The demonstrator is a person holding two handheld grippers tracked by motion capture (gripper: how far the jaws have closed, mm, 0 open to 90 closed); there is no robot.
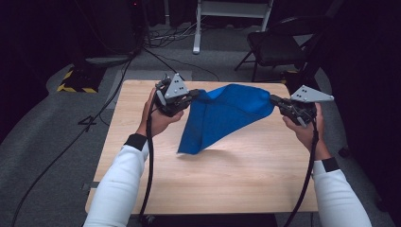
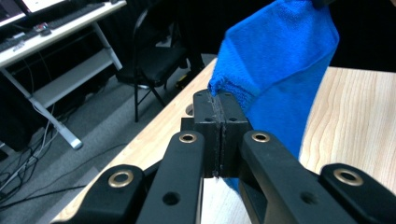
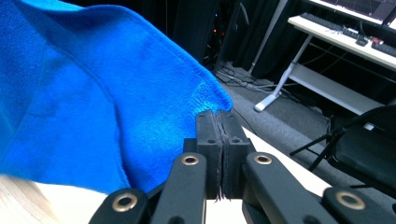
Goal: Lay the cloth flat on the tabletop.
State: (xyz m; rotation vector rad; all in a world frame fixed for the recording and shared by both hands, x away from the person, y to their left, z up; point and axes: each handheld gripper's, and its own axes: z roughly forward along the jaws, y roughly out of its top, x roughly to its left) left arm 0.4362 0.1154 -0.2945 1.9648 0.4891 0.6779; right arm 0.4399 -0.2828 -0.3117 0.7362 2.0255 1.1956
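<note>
Blue cloth (image 1: 222, 118), microfibre-looking with a stitched hem, is held up over the far half of the counter (image 1: 246, 179), strung between the two grippers with its lower corner hanging down to just above, maybe brushing, the wood; contact there is hard to tell. Judged as light, soft and fully limp: it sags in the middle and drapes into folds, so it has no stiffness to lean on and will swing if moved fast. The napped surface looks grippy, not slippery, and not fragile. Best hold is at the corners or along the hem, where the fabric is doubled and thicker; a pinch in the open middle would just bunch it. Left gripper (image 1: 191, 97) sits at the left upper corner of the cloth, jaws pressed together on the hem, as the left gripper view shows with the cloth (image 2: 280, 60) bunched right at the pad tips. Right gripper (image 1: 274, 100) sits at the right upper corner of the cloth, jaws likewise clamped on a corner, cloth (image 3: 93, 102) spilling away from the tips in the right gripper view. Both grips are thin, only a small bite of fabric, so a tug could slip one out. Pose: left hand (image 1: 158, 118) and right hand (image 1: 305, 130) are raised off the counter on either side of the cloth, forearms in white sleeves coming in from the near edge, both grippers turned inward and roughly level, pointing at each other across the cloth.
</note>
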